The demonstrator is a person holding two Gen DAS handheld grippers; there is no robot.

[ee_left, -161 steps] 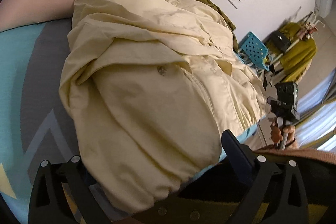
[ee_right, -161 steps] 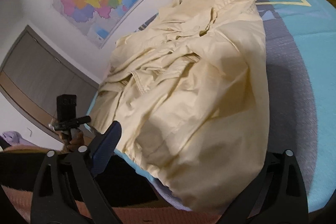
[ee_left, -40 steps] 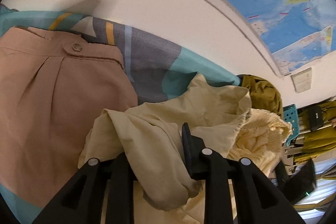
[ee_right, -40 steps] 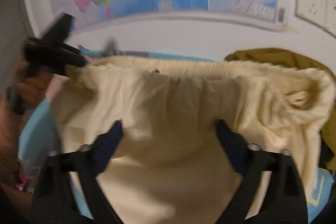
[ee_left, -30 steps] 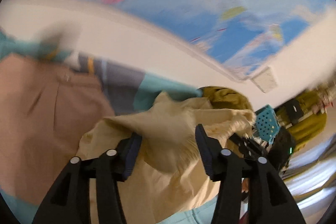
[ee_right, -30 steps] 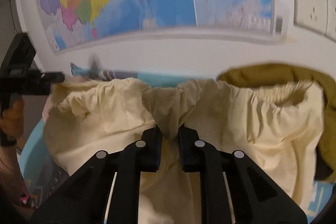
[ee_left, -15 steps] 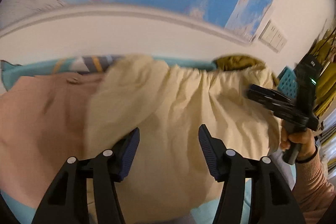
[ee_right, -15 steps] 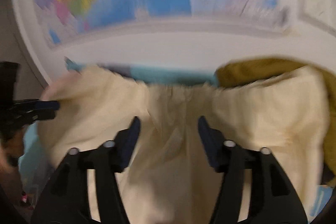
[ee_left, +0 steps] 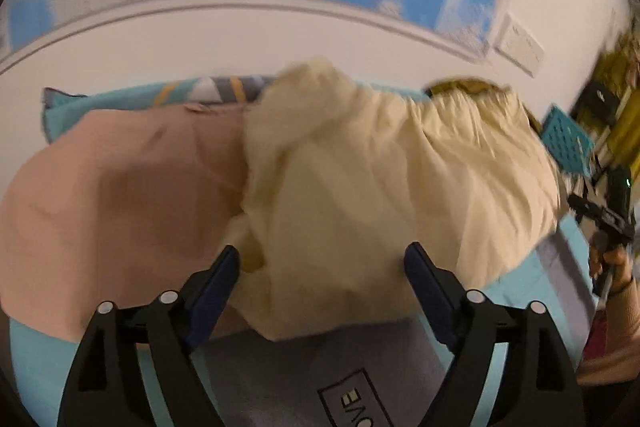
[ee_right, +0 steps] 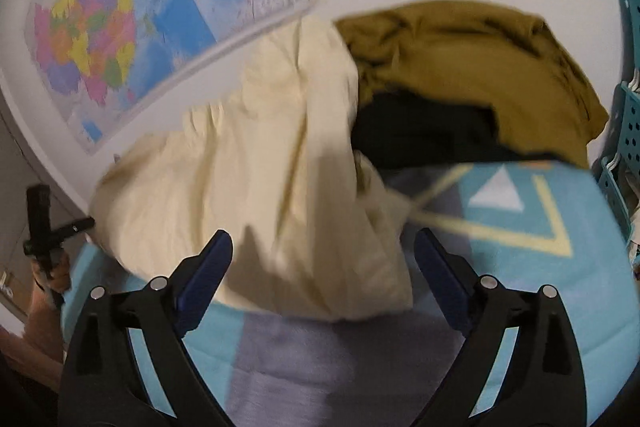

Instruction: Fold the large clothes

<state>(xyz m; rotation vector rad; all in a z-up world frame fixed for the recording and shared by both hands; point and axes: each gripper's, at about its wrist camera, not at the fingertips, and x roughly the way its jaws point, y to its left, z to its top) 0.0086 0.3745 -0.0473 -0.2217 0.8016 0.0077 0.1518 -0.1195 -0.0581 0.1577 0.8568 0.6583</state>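
Left gripper (ee_left: 322,259) and right gripper (ee_right: 323,246) just opening wide, gripping nothing; cream shirt (ee_left: 380,195) lying bunched on patterned bedcover (ee_right: 520,247).

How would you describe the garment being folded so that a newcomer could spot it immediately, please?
Below the wall map lies a turquoise patterned bed. The cream garment lies bunched in its middle, paler than the pink garment and the mustard garment flanking it.

Jacket (ee_left: 360,195) on bed (ee_left: 520,291), beside trousers (ee_left: 120,211)
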